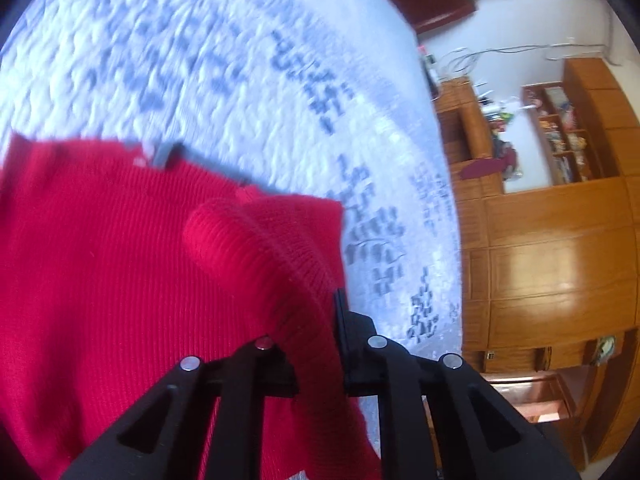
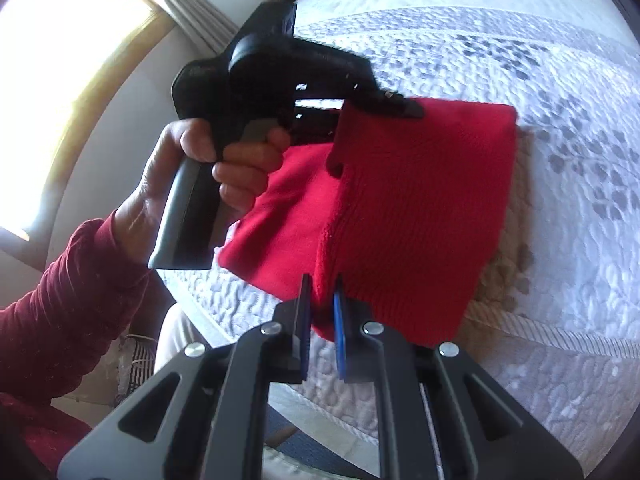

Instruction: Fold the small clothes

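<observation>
Bed [image 2: 500, 40]: white quilted cover, puckered, grey blotch bands. Red ribbed knit garment [image 2: 420, 208] lifted above bed, folded over itself; lower layer partly hidden. Wooden cabinets [image 1: 540, 264] beyond bed edge, shelf contents blurred. Left gripper [image 1: 316, 320] clamped on garment's rolled hem. Right gripper [image 2: 320, 308] pinching garment's near corner.

Left gripper [image 2: 384, 106] raised in a bare hand [image 2: 208, 172], fingers clamped, right gripper [image 2: 322, 312] fingers pinched nearly together
</observation>
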{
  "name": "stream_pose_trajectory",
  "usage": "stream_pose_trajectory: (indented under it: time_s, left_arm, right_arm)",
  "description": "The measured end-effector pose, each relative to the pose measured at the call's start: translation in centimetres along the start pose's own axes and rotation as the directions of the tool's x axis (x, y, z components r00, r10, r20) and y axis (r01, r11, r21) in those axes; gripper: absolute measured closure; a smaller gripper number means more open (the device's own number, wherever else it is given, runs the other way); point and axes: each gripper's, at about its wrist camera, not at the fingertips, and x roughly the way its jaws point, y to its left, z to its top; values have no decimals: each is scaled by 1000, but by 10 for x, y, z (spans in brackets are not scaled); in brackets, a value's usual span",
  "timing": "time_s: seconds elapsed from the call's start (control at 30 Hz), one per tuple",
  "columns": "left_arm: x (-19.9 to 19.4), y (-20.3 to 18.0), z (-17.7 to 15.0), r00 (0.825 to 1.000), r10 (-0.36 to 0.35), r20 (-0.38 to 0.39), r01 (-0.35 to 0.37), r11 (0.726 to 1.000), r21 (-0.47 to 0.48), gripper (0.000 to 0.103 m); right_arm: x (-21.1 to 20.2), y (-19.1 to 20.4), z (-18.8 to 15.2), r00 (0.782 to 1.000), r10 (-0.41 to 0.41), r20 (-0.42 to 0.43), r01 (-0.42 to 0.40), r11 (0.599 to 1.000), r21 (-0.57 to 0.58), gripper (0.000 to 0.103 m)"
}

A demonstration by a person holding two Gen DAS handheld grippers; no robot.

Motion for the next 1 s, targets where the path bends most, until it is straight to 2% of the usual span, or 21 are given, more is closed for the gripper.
stream_pose_trajectory:
  time_s: [0.13, 0.27, 0.43, 0.57, 0.7, 0.73, 0.8, 0.87, 0.9, 0.97, 1.0]
  left_arm:
    - [-34, -6, 3, 999, -25, 45, 24, 999, 36, 90]
    - [-73, 0, 7, 996, 0, 89, -6, 998, 70, 90]
    - [-117, 31, 7, 989, 47, 140, -56, 996, 64, 90]
    - [-128, 68, 3, 983, 112, 144, -121, 991, 52, 90]
    - [-115, 107, -3, 981, 161, 108, -163, 987, 4, 91]
    - [-112, 115, -4, 979, 177, 103, -178, 984, 1, 91]
    - [-107, 126, -6, 976, 190, 102, -191, 982, -8, 91]
    - [-106, 134, -8, 978, 176, 109, -174, 984, -24, 90]
    - [-107, 136, -9, 979, 173, 111, -171, 985, -21, 89]
    - [-110, 134, -13, 980, 166, 111, -164, 986, -24, 85]
    - [-110, 133, -16, 982, 156, 105, -154, 988, -28, 80]
  right_arm:
    - [11, 24, 11, 999, 47, -6, -48, 998, -36, 94]
    - [31, 57, 27, 996, 89, -20, -91, 992, -87, 94]
    - [67, 93, 42, 989, 136, -66, -143, 981, -134, 94]
    - [97, 105, 41, 984, 137, -117, -153, 978, -141, 94]
    - [131, 108, 32, 981, 83, -178, -111, 982, -153, 94]
    - [137, 106, 29, 978, 71, -195, -102, 983, -151, 92]
    - [151, 104, 21, 971, 59, -230, -92, 986, -138, 82]
    - [156, 98, 15, 964, 89, -252, -118, 987, -105, 75]
    - [155, 97, 13, 963, 96, -251, -125, 987, -101, 74]
    - [146, 92, 9, 965, 103, -241, -131, 986, -100, 70]
    - [140, 89, 7, 967, 103, -234, -129, 987, -96, 66]
